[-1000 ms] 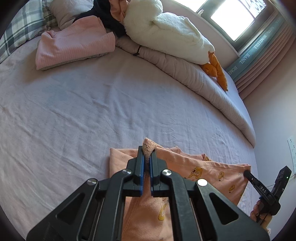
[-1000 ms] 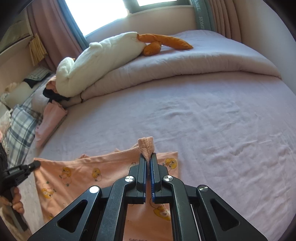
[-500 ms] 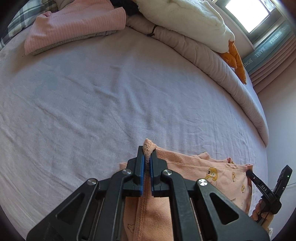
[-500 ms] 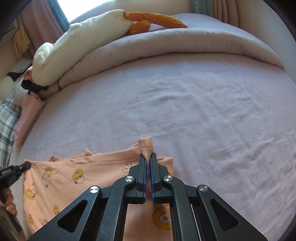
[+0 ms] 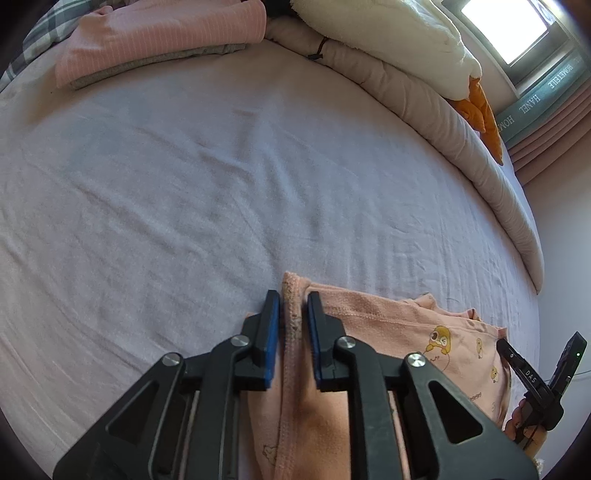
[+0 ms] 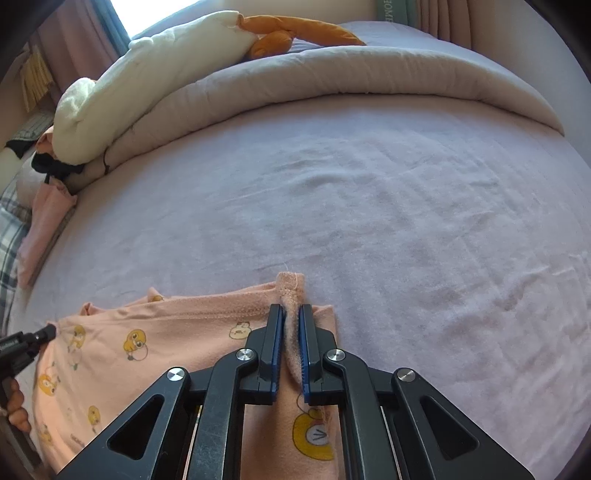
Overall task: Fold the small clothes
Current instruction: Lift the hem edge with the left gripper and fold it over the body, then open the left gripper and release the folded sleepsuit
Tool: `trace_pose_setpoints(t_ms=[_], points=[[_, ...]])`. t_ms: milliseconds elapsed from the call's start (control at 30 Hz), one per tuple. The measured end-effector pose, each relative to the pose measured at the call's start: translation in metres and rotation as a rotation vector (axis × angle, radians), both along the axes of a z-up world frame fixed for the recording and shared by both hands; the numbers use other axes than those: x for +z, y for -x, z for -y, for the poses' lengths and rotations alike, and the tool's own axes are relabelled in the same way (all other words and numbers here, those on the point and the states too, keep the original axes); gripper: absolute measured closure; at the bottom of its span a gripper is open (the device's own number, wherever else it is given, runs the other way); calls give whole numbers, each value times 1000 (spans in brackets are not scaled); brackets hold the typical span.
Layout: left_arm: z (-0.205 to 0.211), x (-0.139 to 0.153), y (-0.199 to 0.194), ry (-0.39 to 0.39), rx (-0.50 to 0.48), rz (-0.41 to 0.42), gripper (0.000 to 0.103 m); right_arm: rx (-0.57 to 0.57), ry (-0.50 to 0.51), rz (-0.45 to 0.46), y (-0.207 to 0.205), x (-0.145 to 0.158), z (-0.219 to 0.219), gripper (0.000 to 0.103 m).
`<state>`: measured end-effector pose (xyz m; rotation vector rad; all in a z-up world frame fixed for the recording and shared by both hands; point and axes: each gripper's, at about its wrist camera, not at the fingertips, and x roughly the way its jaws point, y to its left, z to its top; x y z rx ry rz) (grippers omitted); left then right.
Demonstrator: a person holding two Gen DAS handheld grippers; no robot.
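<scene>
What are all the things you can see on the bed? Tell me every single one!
peach garment: one, peach with yellow cartoon animals, lying at the sheet's near edge
folded clothes: one stack, pink striped over grey, far side of the bed
plush toy: one, white with orange feet, on the duvet
duvet: one, beige, rolled along the far side
pillow: one, plaid, beside the folded clothes
bed sheet: one, lilac, wrinkled
left gripper: black, blue pads, jaws just opened, garment ridge loose between them
right gripper: black, blue pads, pinching a garment ridge
right hand: on its gripper's handle
left hand: on its gripper's handle
</scene>
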<state>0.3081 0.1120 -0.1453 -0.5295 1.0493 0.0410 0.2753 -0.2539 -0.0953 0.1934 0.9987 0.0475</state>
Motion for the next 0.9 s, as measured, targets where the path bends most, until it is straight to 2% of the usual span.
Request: trace_pose_setpoints(t_ms=[67,133,167,267,333,400,567,733,900], points=[[-1,8,12,4,-5,15,72,8,-7,12,8,7,3,82],[-4,15,30,1,12,19,50,-8,-7,38,20,15,9,56],[-5,18,38,0,20,21,45,-17,-10,55,28,20,12,53],[-8,26,63,10,7,35,41,-42,-39,78,52,32,25,53],[-10,29,79,30,13,32,32,-58,-72,86,72,36,34,53],[-11,29,97,61,18,26,30,-60,-112,85,89,35,39,52],[3,27,129,91,5,32,30,-77,-163,57,126,20,40,52],[22,16,137,106,-66,26,30,-85,-296,13,158,4,44,52],[32,-2,142,144,-48,-4,31,-104,-281,-10,179,-7,38,52]])
